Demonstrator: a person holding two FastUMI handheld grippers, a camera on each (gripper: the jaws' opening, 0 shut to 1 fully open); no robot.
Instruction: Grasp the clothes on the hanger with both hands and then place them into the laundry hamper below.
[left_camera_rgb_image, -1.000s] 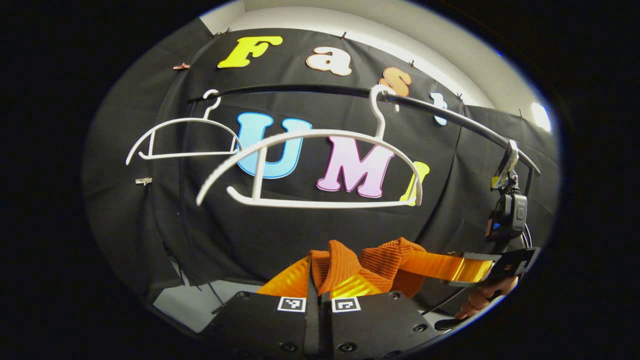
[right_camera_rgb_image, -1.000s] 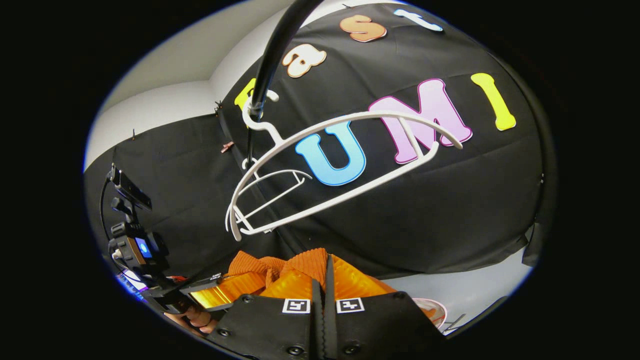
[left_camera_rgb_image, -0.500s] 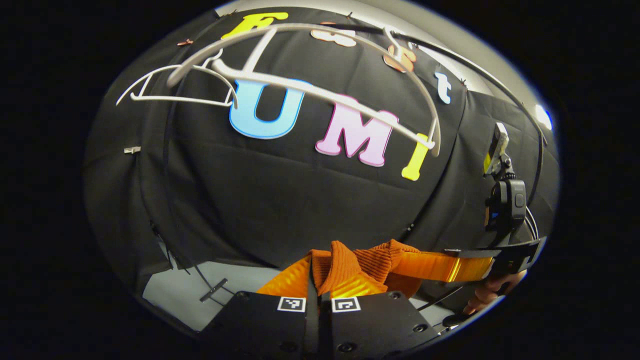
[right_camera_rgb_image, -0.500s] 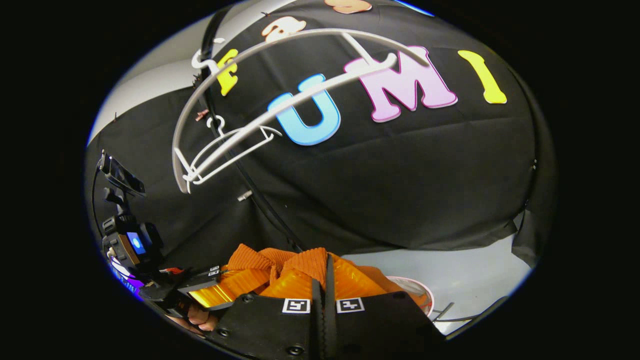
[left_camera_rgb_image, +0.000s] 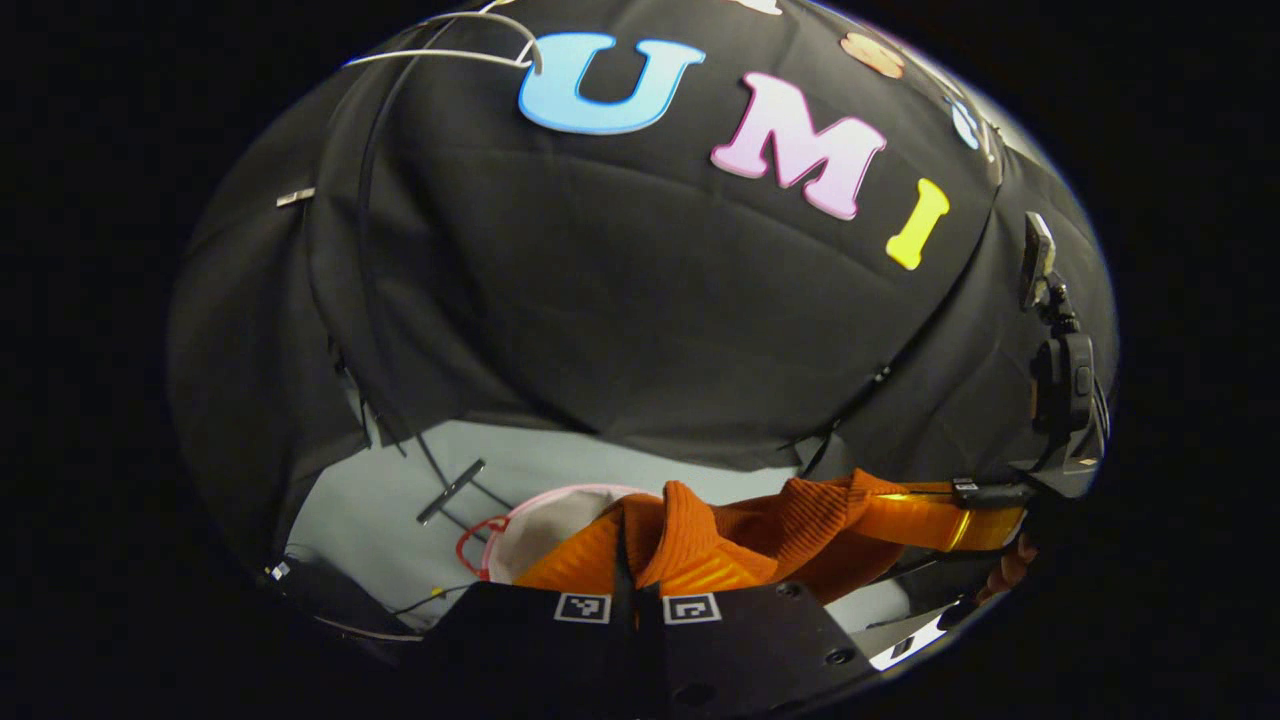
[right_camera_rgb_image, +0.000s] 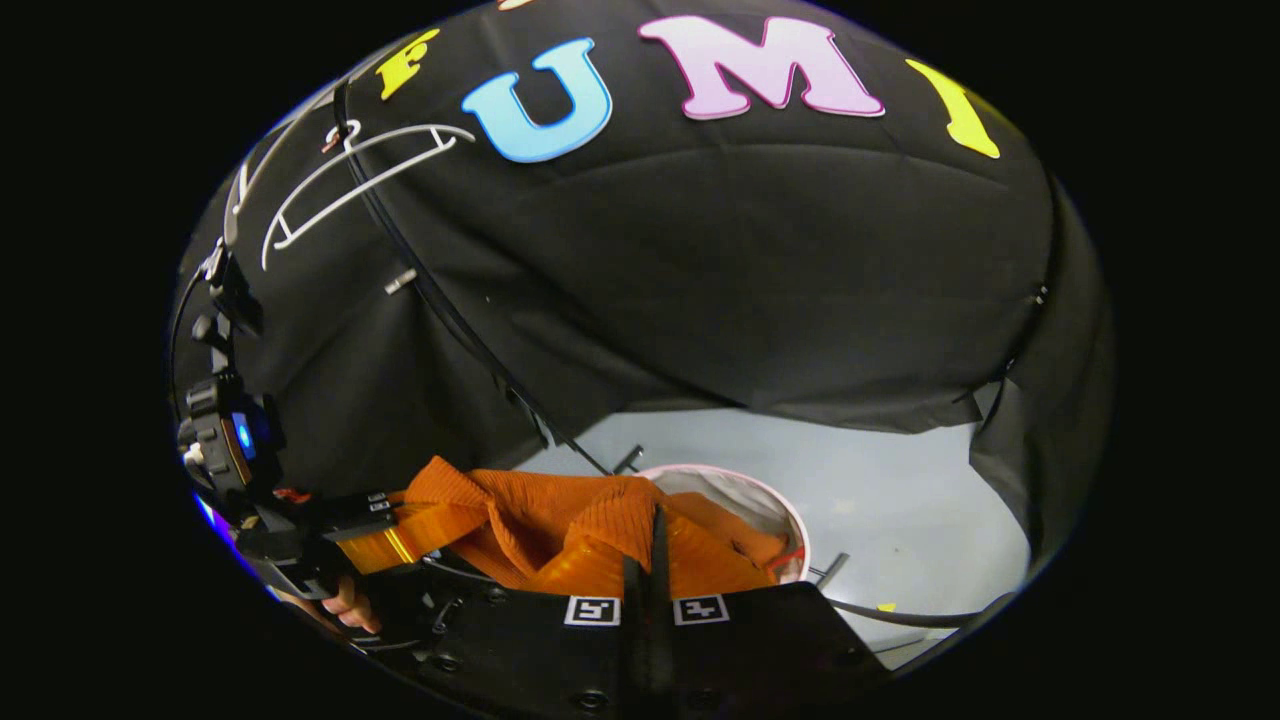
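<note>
Left gripper view: the left gripper (left_camera_rgb_image: 637, 570) had its two fingers pressed together on a fold of the orange ribbed garment (left_camera_rgb_image: 770, 520), which bulged up between and beside the fingertips. The knit stretched off to the right, where the other gripper (left_camera_rgb_image: 940, 520) pinched its far end; fingers of the hand (left_camera_rgb_image: 1010, 570) holding that gripper showed at the edge. Square black-and-white marker tags sat on the gripper body; no brand or legible label could be made out on the garment. Below and left of the garment, on the grey floor (left_camera_rgb_image: 400, 500), stood the laundry hamper (left_camera_rgb_image: 545, 520), a pale liner with a pink rim and a red handle loop; its contents could not be told. A white hanger (left_camera_rgb_image: 440, 55) showed at the top. Right gripper view: the right gripper (right_camera_rgb_image: 657, 560) was likewise clamped on the orange garment (right_camera_rgb_image: 560, 520), fabric bunched on both sides of the fingers. The garment sagged leftwards to the left gripper (right_camera_rgb_image: 385, 540), closed on the other end. The hamper (right_camera_rgb_image: 760, 495) lay just behind and beneath the garment, its visible pale interior holding nothing I could discern. Bare white hangers (right_camera_rgb_image: 350, 180) hung on the black rail (right_camera_rgb_image: 430, 290) upper left.
</note>
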